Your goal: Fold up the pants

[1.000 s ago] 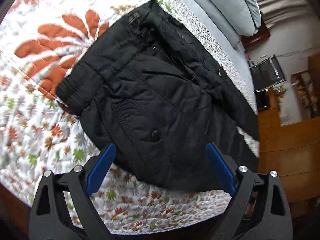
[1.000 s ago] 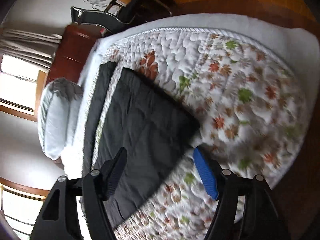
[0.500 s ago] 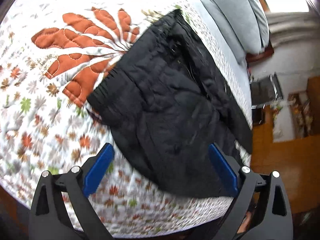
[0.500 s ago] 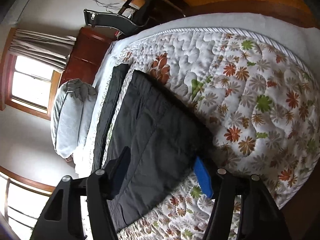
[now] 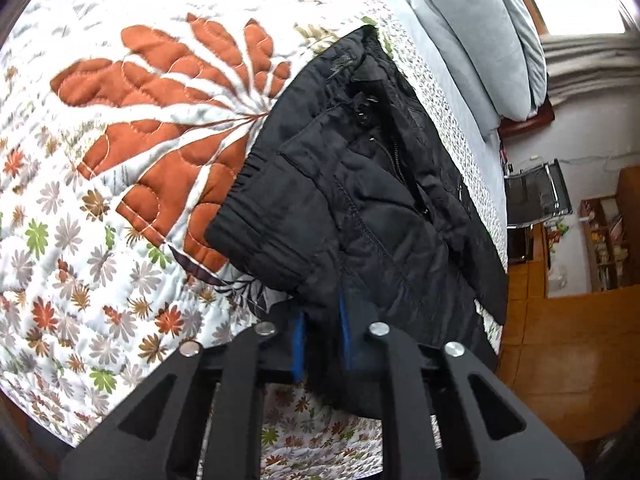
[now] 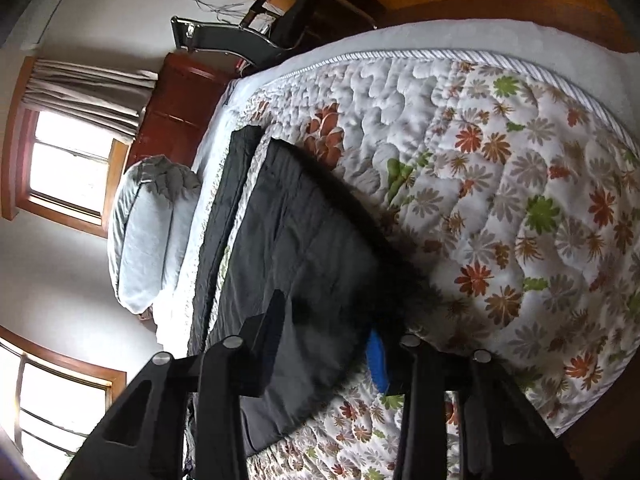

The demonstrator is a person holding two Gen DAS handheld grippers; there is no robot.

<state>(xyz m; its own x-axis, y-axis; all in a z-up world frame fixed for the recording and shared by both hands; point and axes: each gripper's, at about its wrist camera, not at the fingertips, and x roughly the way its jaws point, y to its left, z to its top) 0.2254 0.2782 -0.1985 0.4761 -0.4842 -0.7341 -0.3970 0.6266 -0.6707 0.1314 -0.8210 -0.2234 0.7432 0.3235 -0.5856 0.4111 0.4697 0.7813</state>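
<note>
Black padded pants (image 5: 360, 208) lie on a floral quilt (image 5: 100, 200), waistband toward the orange flower print. My left gripper (image 5: 321, 332) is shut on the near side of the waistband, its blue pads (image 5: 298, 344) pinching the fabric. In the right wrist view the pants (image 6: 304, 248) run away from me as a long dark leg, with a second dark strip (image 6: 228, 200) beside it. My right gripper (image 6: 326, 340) straddles the near end of that leg. Its jaws are closing, and the fabric fills the gap and bunches up against the blue pad (image 6: 378, 360).
Grey pillows (image 5: 480, 32) (image 6: 148, 232) lie along the bed's far side. A black chair (image 5: 536, 192) (image 6: 240, 40) and a red-brown nightstand (image 6: 180, 108) stand beyond the bed. Wooden floor (image 5: 560, 340) borders the quilt's edge, and a curtained window (image 6: 68, 168) is behind the pillows.
The left gripper came down onto the waistband and shut on it, after standing wide open above the pants. The right gripper's fingers narrowed around the end of the leg, whose edge has risen.
</note>
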